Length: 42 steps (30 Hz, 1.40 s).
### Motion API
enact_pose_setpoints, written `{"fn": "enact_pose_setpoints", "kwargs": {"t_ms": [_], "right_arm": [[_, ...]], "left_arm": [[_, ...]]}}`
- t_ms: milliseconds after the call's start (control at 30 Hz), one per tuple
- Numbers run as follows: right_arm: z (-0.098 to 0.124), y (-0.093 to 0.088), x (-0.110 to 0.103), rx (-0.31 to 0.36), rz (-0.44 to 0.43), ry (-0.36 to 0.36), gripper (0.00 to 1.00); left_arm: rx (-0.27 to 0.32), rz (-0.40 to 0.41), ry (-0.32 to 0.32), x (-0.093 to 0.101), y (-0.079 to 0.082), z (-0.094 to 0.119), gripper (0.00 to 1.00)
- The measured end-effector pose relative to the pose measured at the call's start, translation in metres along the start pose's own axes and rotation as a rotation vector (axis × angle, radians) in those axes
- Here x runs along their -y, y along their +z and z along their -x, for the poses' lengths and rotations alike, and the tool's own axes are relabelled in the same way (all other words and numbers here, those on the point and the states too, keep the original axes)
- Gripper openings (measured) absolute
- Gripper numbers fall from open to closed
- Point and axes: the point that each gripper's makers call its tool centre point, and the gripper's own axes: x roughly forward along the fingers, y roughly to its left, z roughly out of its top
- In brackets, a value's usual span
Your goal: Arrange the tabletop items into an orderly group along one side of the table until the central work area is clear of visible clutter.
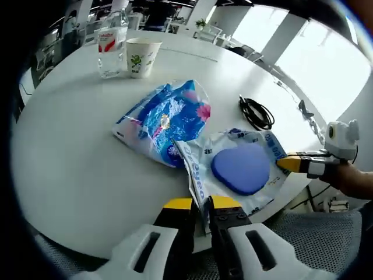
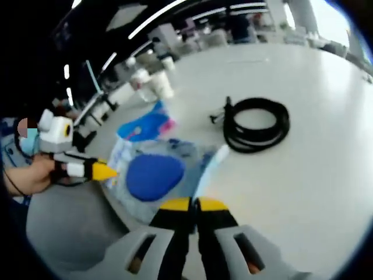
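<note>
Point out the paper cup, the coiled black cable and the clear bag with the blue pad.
paper cup (image 1: pixel 141 57), left gripper view, on its side wall.
coiled black cable (image 2: pixel 256 125), right gripper view, on the coil's near loop.
clear bag with the blue pad (image 1: pixel 242 168), left gripper view, on the blue pad inside.

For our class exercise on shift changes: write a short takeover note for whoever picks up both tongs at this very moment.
Left tongs: shut on the near edge of the clear bag that holds a blue pad.
Right tongs: shut on the same bag's opposite edge.
The bag lies at the edge of the white table, overlapping the blue printed packet. Black cable coil lies beyond it. Water bottle and paper cup stand together at the far side.
Done: bottle and cup grouped.
Left: move bag, packet and cable beside them.
</note>
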Motion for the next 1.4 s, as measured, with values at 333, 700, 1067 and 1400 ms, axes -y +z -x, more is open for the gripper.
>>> {"fn": "enact_pose_setpoints", "kwargs": {"t_ms": [333,700,1067,1400], "right_arm": [[0.011,0.007,-0.004,0.021,0.019,0.001,0.00],[0.024,0.041,-0.008,0.115,0.018,-0.011,0.00],[0.021,0.068,0.000,0.160,0.025,-0.031,0.00],[0.007,0.091,0.007,0.173,0.057,-0.038,0.00]], "left_arm": [[0.022,-0.055,0.004,0.006,0.006,0.007,0.01],[0.092,-0.148,0.024,0.012,0.045,0.017,0.00],[0.120,-0.198,0.018,0.009,0.077,0.006,0.00],[0.121,-0.256,0.021,-0.001,0.103,-0.007,0.00]]}}
